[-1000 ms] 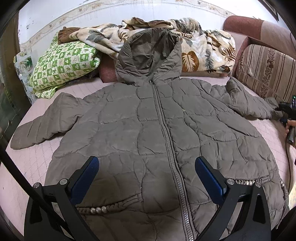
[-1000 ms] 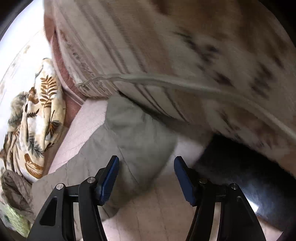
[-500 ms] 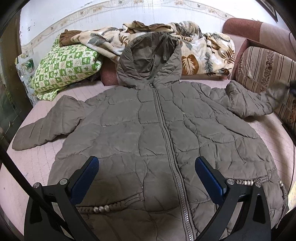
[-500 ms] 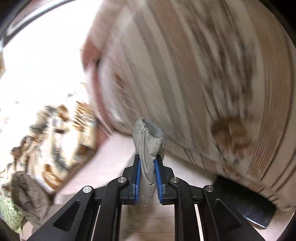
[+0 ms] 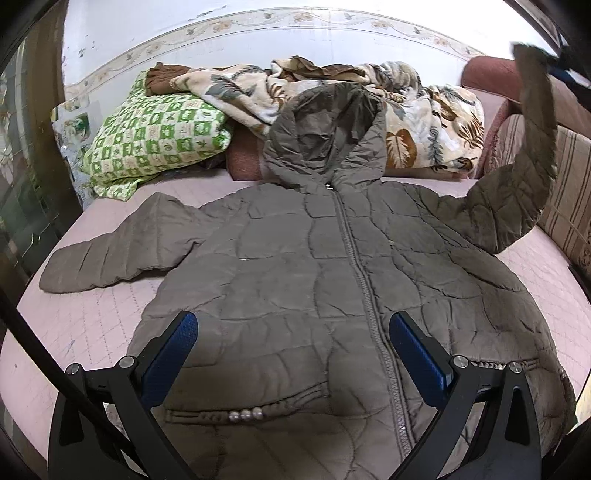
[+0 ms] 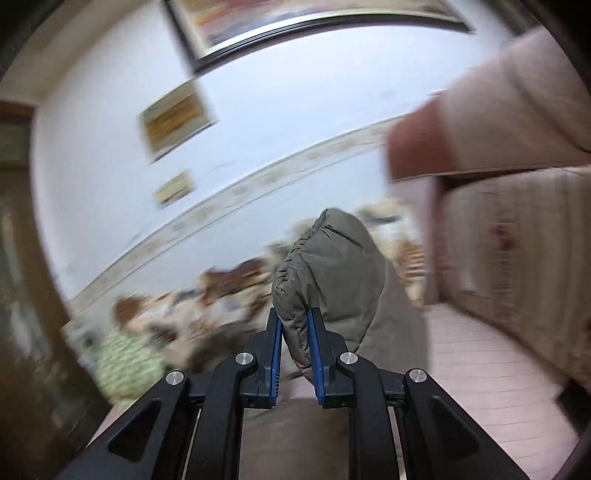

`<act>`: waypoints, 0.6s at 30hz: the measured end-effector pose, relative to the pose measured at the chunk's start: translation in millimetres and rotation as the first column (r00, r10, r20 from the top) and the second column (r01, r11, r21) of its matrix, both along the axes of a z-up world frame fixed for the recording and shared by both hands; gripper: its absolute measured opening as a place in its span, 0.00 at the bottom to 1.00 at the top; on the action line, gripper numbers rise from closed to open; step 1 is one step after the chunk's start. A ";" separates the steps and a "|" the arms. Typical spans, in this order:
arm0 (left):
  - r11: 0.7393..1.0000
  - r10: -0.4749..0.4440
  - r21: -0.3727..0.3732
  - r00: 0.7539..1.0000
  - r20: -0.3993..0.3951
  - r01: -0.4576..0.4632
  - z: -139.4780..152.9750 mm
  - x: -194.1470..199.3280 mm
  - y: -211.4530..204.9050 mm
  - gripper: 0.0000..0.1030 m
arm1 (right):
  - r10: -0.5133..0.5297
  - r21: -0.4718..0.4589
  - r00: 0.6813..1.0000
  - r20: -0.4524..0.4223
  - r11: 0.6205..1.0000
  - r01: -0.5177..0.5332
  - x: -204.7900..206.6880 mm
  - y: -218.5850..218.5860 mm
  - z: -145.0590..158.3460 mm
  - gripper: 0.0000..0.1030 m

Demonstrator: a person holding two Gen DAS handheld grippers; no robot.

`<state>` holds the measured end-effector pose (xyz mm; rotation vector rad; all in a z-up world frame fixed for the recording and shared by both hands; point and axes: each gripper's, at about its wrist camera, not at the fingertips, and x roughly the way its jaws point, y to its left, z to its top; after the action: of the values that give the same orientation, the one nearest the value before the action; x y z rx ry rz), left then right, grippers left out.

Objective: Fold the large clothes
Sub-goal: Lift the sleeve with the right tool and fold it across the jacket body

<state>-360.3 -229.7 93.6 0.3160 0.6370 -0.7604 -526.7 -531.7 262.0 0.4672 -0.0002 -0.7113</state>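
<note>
At the bottom of the left wrist view, the left tool [image 5: 293,354] stands with its two blue pads wide apart and nothing between them; it hangs above the lower front of the grey-brown quilted hooded jacket [image 5: 295,280]. This jacket lies face up, zipped, spread flat on the bed with a pale pink quilted cover [image 5: 92,317]. One sleeve rests flat on the cover at the middle left of the frame. The other sleeve [image 5: 524,192] rises from the right shoulder and curves up to the upper right corner, where the right tool [image 5: 565,72] grips its end.

Low in the centre of the right wrist view, the right tool [image 6: 294,350] has its blue pads closed tight on the gathered cuff [image 6: 325,273] of that sleeve, which sticks up above the pads; the surroundings here are blurred.

Behind the jacket's hood, at the top centre of the left wrist view, lies a crumpled cream blanket with a brown leaf pattern [image 5: 424,122], and to its left a green and white checked pillow [image 5: 155,140]. At the right edge stands a striped beige cushion [image 5: 569,199]. Farthest back is the white wall with a patterned border strip [image 5: 258,26].
</note>
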 end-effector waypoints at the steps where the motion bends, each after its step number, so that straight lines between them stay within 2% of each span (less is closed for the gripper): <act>1: 1.000 0.005 -0.002 1.000 -0.005 -0.005 0.4 1.8 2.1 1.00 | 0.049 -0.006 0.999 -0.014 0.999 -0.049 16.9 11.2 0.2 0.15; 3: 1.000 0.013 -0.009 1.000 -0.010 -0.013 1.0 5.0 6.0 1.00 | 0.125 -0.006 0.991 -0.039 0.992 -0.125 37.0 30.1 -2.6 0.15; 6: 1.000 0.023 -0.019 1.000 -0.012 -0.024 3.6 8.1 10.3 1.00 | 0.251 0.011 0.963 -0.093 0.968 -0.251 77.3 63.0 -15.5 0.15; 11: 0.999 0.036 -0.025 0.999 -0.019 -0.036 4.1 12.0 14.8 1.00 | 0.433 0.087 0.879 -0.200 0.901 -0.424 152.6 109.8 -59.2 0.15; 15: 0.999 0.039 -0.019 0.999 -0.030 -0.040 1.7 14.9 15.9 1.00 | 0.491 0.168 0.812 -0.314 0.871 -0.462 199.3 127.5 -120.1 0.15; 18: 0.999 0.042 -0.009 0.998 -0.038 -0.043 -2.2 17.2 15.0 1.00 | 0.545 0.302 0.758 -0.357 0.836 -0.458 231.1 119.2 -182.9 0.14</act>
<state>-343.0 -214.6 91.4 0.2785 0.6729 -0.7301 -295.6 -412.5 79.1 0.4631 0.6067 -0.2599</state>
